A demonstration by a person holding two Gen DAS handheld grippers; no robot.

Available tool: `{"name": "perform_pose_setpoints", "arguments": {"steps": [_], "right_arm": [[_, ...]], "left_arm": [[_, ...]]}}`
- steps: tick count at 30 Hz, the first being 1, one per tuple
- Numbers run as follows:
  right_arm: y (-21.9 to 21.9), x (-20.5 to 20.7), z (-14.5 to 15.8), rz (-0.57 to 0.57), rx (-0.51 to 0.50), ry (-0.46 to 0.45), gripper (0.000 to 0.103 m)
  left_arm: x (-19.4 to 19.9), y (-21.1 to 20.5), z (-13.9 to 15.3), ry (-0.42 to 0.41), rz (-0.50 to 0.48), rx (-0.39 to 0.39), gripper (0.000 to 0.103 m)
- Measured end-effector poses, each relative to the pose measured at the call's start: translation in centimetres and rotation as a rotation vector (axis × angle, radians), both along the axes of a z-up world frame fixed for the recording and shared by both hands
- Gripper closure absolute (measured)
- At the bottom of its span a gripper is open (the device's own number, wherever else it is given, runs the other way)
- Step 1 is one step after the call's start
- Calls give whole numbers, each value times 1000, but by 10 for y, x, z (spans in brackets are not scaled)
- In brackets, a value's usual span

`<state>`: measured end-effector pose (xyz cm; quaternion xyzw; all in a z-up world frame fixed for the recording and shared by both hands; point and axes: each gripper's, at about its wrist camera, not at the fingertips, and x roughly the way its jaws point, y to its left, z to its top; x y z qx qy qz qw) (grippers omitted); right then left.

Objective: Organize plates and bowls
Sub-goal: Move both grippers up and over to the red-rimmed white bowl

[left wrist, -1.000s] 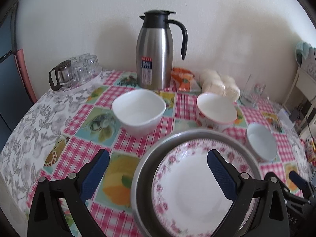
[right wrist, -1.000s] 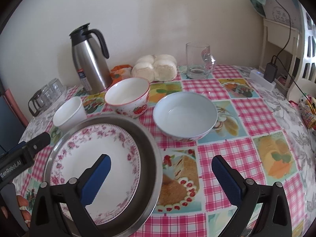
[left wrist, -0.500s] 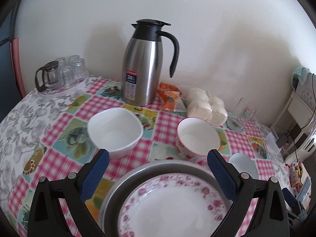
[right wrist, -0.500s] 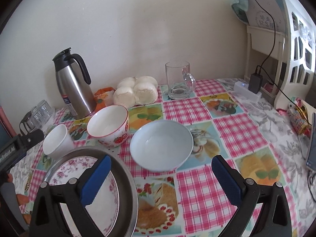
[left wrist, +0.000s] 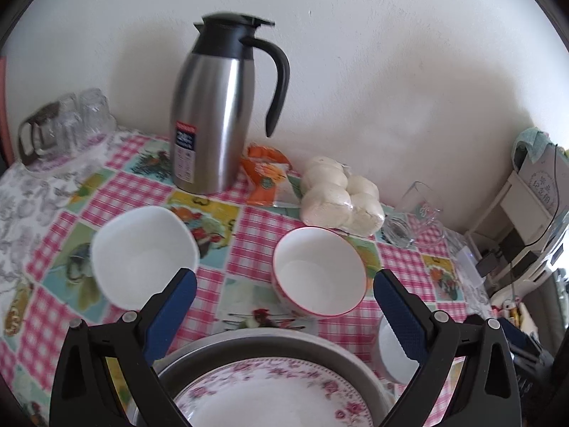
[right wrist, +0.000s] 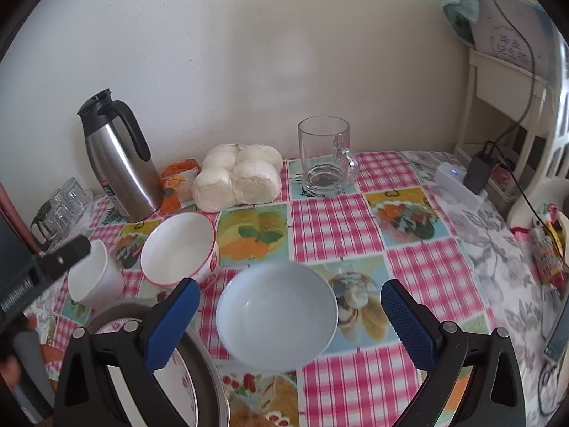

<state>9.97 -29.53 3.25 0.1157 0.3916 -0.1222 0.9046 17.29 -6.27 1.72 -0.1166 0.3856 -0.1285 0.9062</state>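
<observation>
A floral plate (left wrist: 270, 395) lies inside a grey metal dish (left wrist: 249, 347) at the near table edge. Beyond it stand a white squarish bowl (left wrist: 142, 252) on the left and a red-rimmed bowl (left wrist: 318, 272) in the middle. A pale blue bowl (right wrist: 277, 315) sits to the right. My left gripper (left wrist: 284, 284) is open, held above the plate with the red-rimmed bowl ahead between its fingers. My right gripper (right wrist: 290, 293) is open too, held above and around the pale blue bowl without touching it. The left gripper's body (right wrist: 42, 270) shows at the left of the right wrist view.
A steel thermos jug (left wrist: 217, 117), an orange packet (left wrist: 265, 174), bagged white buns (right wrist: 238, 178) and a glass mug (right wrist: 325, 156) line the back by the wall. Small glasses (left wrist: 60, 124) stand far left. A power strip with charger (right wrist: 466, 181) lies far right.
Both grippers have drawn back and risen. The plate and dish slid down toward the frame bottoms, and the pale blue bowl now sits between the right fingers. Nothing was grasped.
</observation>
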Motion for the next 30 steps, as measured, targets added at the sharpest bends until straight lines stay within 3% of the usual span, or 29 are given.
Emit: {"name": "perform_pose_setpoints", "arguments": {"steps": [8, 12, 15, 19, 23, 28, 30], "right_arm": [[0, 42, 19, 54, -30, -3, 0], [10, 64, 31, 91, -76, 3, 0], [13, 78, 38, 103, -57, 1, 0], [11, 96, 42, 94, -6, 27, 0], [11, 109, 38, 98, -19, 57, 0], [12, 118, 21, 83, -44, 105, 0], [12, 120, 13, 73, -49, 121, 0]], "left_arm": [[27, 6, -11, 8, 1, -61, 3], [42, 4, -15, 45, -8, -79, 3], [51, 4, -18, 74, -18, -100, 3], [59, -5, -17, 92, -26, -35, 3], [63, -9, -18, 105, -32, -33, 4], [66, -15, -19, 128, -77, -89, 4], [69, -17, -23, 154, -88, -95, 11]]}}
